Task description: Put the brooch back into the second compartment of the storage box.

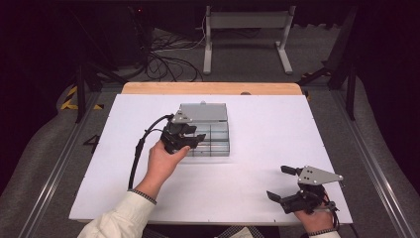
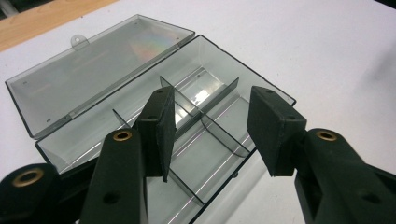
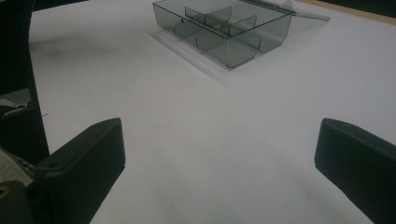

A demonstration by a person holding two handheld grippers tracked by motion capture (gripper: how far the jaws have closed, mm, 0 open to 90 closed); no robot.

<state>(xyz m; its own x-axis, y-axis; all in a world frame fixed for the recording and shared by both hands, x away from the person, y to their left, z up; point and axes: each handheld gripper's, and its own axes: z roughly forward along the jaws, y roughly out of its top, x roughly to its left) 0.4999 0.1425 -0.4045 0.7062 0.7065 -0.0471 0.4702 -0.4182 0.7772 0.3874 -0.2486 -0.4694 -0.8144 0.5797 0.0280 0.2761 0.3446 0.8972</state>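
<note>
my left gripper (image 1: 193,133) hangs spread over the clear divided box (image 1: 214,141), which sits lid-open near the middle of the white bench (image 1: 277,124). my right gripper (image 1: 283,183) rests spread wide and empty by the near right corner.

- You work at a table (image 1: 213,88) with a light wooden top, visible as a strip along its far edge.
- A white sheet (image 1: 267,148) covers nearly all of that top.
- A smoky clear plastic box (image 1: 214,135) sits on the sheet, left of centre and toward the far side, its lid (image 1: 203,112) folded open flat, dividers (image 2: 205,123) splitting the inside.
</note>
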